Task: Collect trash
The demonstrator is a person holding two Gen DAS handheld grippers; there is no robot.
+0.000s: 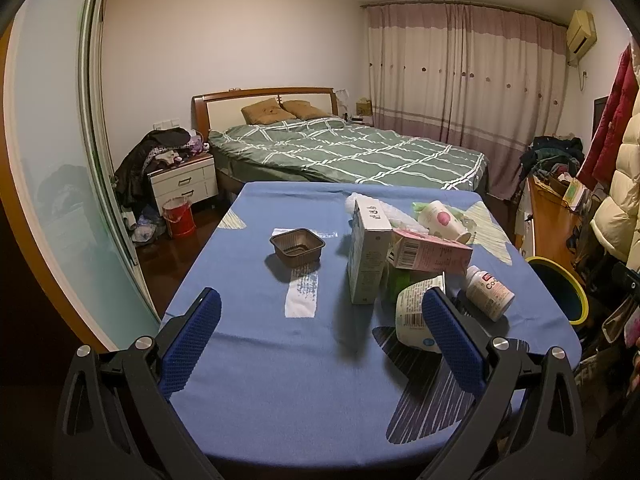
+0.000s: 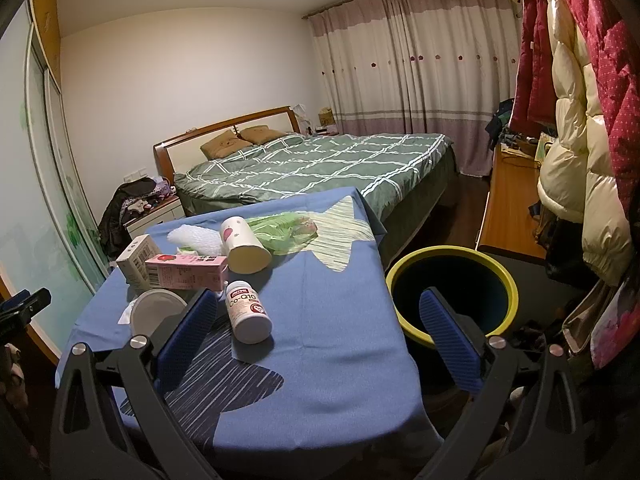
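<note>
Trash lies on the blue-clothed table (image 1: 248,360): a brown plastic tray (image 1: 297,246), a white upright box (image 1: 367,256), a pink carton (image 1: 430,254), a paper cup (image 1: 444,222), a white pill bottle (image 1: 490,293) and a yogurt cup (image 1: 414,316). My left gripper (image 1: 320,320) is open and empty above the table's near part. My right gripper (image 2: 318,320) is open and empty; the pill bottle (image 2: 248,312) lies between its fingers, untouched. A yellow-rimmed trash bin (image 2: 452,296) stands right of the table (image 2: 340,340). The pink carton (image 2: 186,274) and the cup (image 2: 244,250) lie behind.
A bed with a green plaid cover (image 1: 348,152) is behind the table. A nightstand piled with clothes (image 1: 182,178) and a red bucket (image 1: 179,216) stand at the left. Coats (image 2: 580,128) hang at the right over a wooden desk (image 2: 508,204).
</note>
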